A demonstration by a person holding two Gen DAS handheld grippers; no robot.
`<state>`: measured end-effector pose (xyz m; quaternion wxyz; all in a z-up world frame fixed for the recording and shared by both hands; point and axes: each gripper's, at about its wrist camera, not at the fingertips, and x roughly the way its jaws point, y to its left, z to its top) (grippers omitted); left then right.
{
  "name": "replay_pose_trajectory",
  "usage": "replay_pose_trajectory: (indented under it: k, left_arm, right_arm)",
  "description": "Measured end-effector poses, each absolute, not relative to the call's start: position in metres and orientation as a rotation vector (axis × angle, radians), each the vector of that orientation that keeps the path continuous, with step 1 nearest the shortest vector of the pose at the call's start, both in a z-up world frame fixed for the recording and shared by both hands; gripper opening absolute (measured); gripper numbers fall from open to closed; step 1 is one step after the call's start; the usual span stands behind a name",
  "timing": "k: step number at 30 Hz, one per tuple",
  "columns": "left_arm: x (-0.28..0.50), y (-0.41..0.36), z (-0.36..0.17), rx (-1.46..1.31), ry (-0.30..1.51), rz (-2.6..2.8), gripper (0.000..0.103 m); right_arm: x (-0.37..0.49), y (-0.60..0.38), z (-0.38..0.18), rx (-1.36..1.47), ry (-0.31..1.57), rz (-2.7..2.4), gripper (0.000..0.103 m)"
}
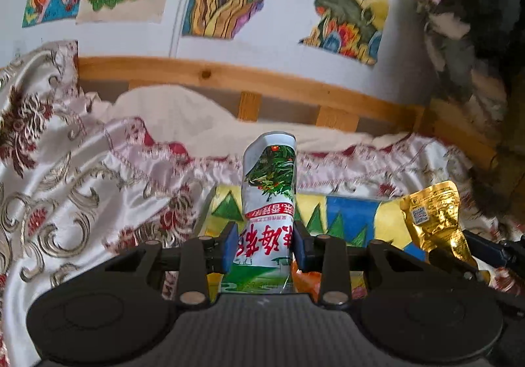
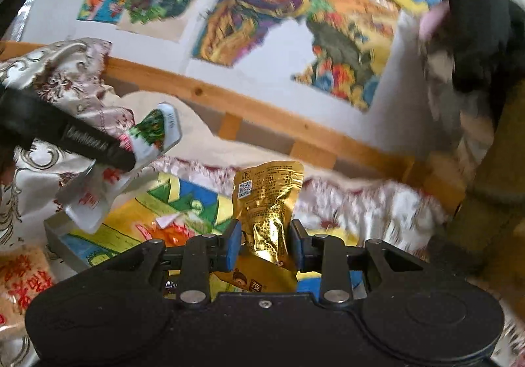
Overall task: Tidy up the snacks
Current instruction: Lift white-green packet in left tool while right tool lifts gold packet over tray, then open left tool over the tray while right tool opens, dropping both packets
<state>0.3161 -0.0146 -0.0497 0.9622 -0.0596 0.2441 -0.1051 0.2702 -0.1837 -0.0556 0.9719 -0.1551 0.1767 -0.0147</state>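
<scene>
Above the picture-printed box (image 2: 98, 235) on the bed, left gripper (image 1: 265, 247) clamps a white snack packet (image 1: 267, 203) while right gripper (image 2: 265, 244) clamps a gold snack pouch (image 2: 267, 199).

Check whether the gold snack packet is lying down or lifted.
Lifted: the gold packet stands upright, pinched between the right gripper fingers above the colourful box.

Left gripper (image 1: 265, 247) and right gripper (image 2: 265, 244): jaws clamped, each gripping.

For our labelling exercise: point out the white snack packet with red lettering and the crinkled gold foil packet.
white snack packet (image 1: 267, 203), left wrist view, printed front.
gold foil packet (image 2: 267, 199), right wrist view, creased middle.
</scene>
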Motion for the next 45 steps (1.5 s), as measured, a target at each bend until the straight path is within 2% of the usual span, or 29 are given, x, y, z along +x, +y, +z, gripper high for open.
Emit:
replay_pose_trajectory:
  k: [11,32,40,45]
  left_arm:
    - [0.334,-0.021,-0.069,-0.099,0.596,-0.191,0.038]
    - [0.34,-0.034,-0.081,-0.068,0.667,-0.178,0.042]
    - [0.341,-0.037,-0.082,-0.04,0.678,-0.168,0.051]
    - [0.34,-0.036,-0.081,-0.049,0.689,-0.189,0.057]
  right_arm:
    - [0.288,-0.19,-0.088,-0.255,0.496,-0.034,0.034]
    - [0.295,-0.188,-0.102,-0.246,0.559,-0.005,0.037]
    - [0.295,-0.187,-0.101,-0.252,0.556,-0.014,0.04]
    - [0.294,-0.186,-0.099,-0.255,0.546,-0.018,0.05]
